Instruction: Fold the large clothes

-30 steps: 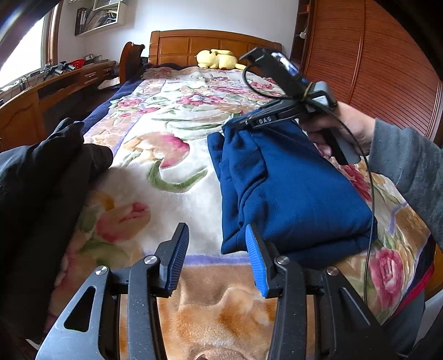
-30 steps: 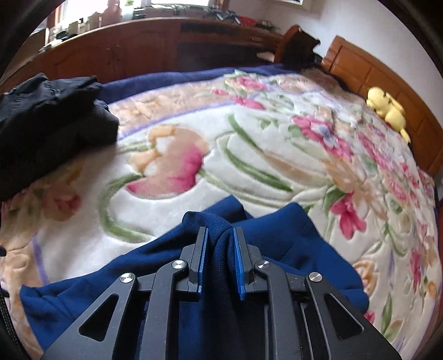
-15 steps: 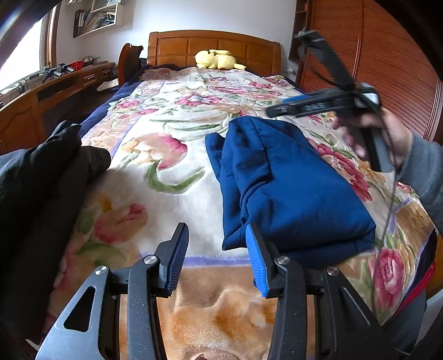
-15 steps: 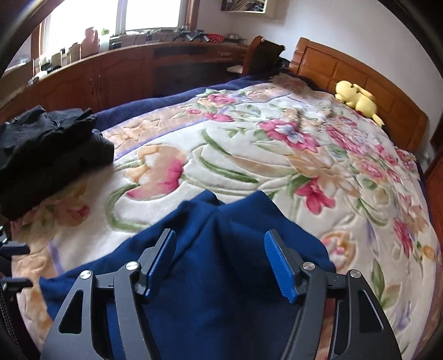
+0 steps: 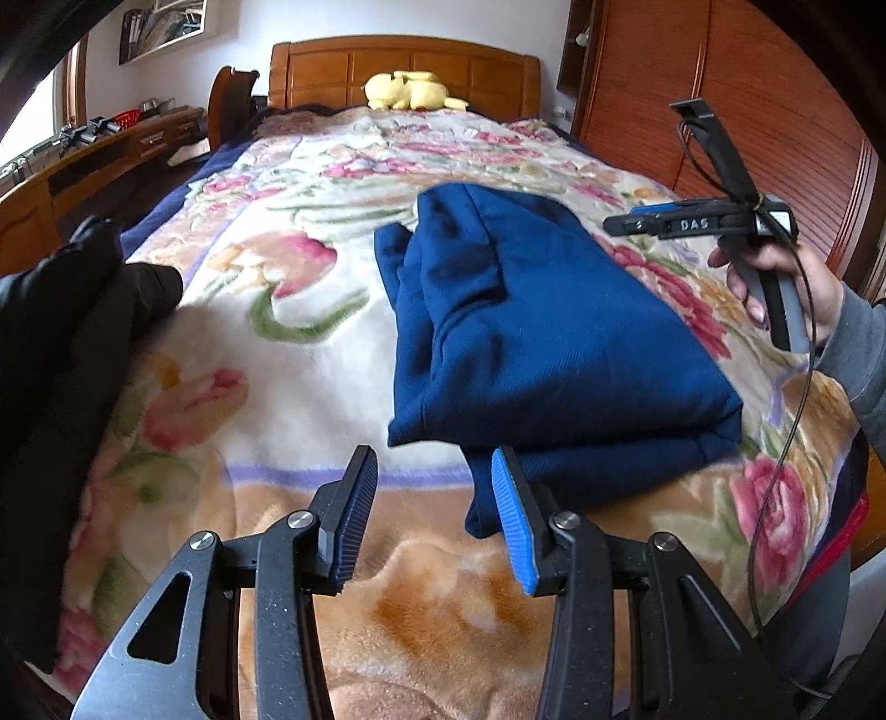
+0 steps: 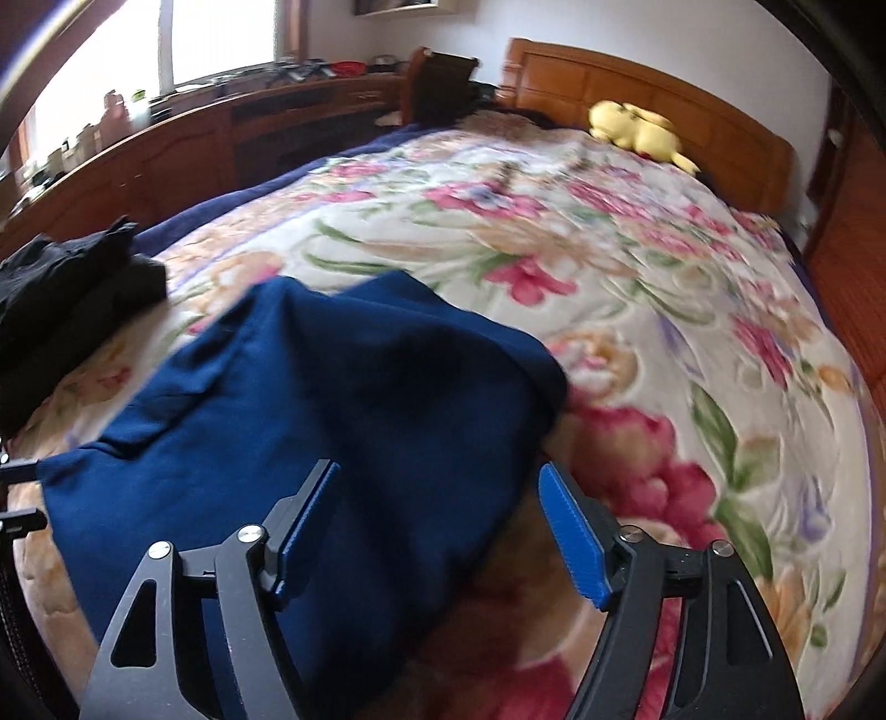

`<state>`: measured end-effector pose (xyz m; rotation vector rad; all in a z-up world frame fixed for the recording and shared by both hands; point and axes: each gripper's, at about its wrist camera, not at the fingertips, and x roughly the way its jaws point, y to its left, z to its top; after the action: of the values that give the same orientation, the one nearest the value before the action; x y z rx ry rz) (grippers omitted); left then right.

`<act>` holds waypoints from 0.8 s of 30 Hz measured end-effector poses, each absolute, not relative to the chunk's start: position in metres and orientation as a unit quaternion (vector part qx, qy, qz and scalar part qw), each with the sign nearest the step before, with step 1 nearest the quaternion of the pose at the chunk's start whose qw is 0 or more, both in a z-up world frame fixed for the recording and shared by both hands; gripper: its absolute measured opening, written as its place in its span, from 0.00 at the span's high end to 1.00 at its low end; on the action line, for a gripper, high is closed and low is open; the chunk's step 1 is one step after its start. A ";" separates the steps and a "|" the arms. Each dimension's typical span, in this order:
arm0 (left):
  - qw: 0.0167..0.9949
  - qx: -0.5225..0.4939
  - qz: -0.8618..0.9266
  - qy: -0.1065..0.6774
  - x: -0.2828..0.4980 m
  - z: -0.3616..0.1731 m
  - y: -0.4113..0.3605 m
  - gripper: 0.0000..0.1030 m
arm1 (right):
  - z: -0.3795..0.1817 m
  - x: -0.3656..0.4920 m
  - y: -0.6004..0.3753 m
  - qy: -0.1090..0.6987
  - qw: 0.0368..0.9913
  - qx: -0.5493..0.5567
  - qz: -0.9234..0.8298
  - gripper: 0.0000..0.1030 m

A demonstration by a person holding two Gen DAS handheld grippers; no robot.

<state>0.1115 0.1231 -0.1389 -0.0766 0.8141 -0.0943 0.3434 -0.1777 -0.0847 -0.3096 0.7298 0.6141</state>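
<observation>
The folded blue garment [image 5: 531, 332] lies on the floral blanket [image 5: 288, 354] of the bed. Both hand-held grippers — left [image 5: 434, 518], right [image 6: 437, 531] — gape empty. Only the left view shows the right hand [image 5: 786, 288]; both show the black clothes [image 6: 66, 299].

A floral blanket [image 5: 310, 343] covers the wooden-headboarded bed [image 5: 404, 72], daylit window [image 6: 221, 39] over a desk [image 6: 183, 144].

Navy blue garment [image 5: 531, 332] on a cream blanket [image 5: 310, 354] patterned with pink flowers, green leaves, and orange border; black clothes [image 5: 61, 354]; yellow plush [image 5: 410, 91]; orange-brown wooden headboard [image 5: 404, 69]; black grippers, blue pads [image 5: 509, 515]
</observation>
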 end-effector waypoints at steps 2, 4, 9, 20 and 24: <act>0.914 -0.037 -0.046 0.401 0.114 -0.142 0.121 0.57 | -0.092 0.352 -0.180 0.358 0.877 -0.140 0.288 0.25; 0.913 -0.038 -0.047 0.403 0.115 -0.143 0.119 0.57 | -0.099 0.360 -0.182 0.367 0.877 -0.130 0.282 0.24; 0.912 -0.035 -0.044 0.407 0.119 -0.146 0.115 0.57 | -0.118 0.385 -0.171 0.384 0.873 -0.117 0.275 0.23; 0.908 -0.037 -0.043 0.414 0.123 -0.150 0.116 0.57 | -0.148 0.425 -0.163 0.407 0.870 -0.072 0.269 0.07; 0.908 -0.039 -0.044 0.414 0.123 -0.150 0.116 0.57 | -0.156 0.429 -0.167 0.411 0.868 -0.047 0.276 0.02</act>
<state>0.1226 0.1161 -0.1499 -0.0805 0.8538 -0.0907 0.4292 -0.1665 -0.1559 -0.0989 0.8596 0.5775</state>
